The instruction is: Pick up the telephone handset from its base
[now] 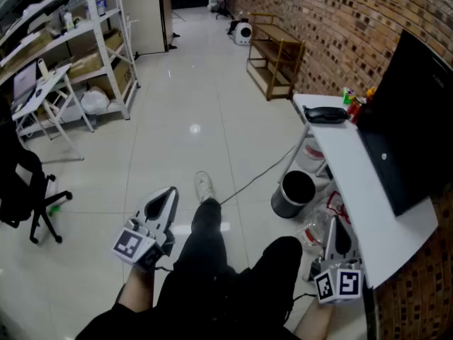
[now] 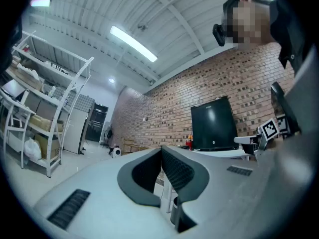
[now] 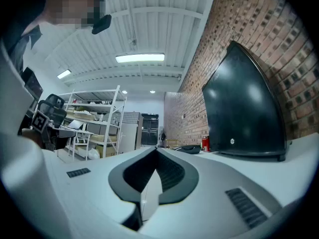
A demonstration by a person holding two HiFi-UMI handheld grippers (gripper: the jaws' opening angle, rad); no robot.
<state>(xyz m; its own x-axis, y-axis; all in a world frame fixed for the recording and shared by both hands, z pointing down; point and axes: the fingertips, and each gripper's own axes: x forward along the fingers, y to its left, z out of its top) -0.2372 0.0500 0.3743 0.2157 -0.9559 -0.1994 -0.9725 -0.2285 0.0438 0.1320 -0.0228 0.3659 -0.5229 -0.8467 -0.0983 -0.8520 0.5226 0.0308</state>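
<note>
The telephone [image 1: 325,114] is a low, dark, rounded shape lying flat on the far end of the counter [image 1: 354,168], beyond the monitor [image 1: 414,119]. At this range the handset cannot be told apart from the base. Between it and the monitor stands a small cluster of containers, one of them a red can [image 1: 356,106]; the rest are too small to count surely.

The monitor is one broad black slab with a smooth, slightly glossy back that bulges into a rounded hump. The counter it stands on is a long, plain white board with a matte top. Below the counter, left of the monitor in the head view, stands one black cylindrical bin [image 1: 295,192] with an open mouth. A rough red-brown brick wall [image 1: 333,20] runs behind the monitor. The floor [image 1: 191,119] is pale glossy tile that mirrors the ceiling lights.

There are two tools, both well short of the telephone on the near side of the monitor. The left tool [image 1: 168,195], smooth grey plastic with ribbed dark pads, has its jaws pressed together on nothing. The right tool [image 1: 337,227], of the same make, sits just beside the counter's near edge, and its jaws also meet at the tips with nothing between them.
</note>
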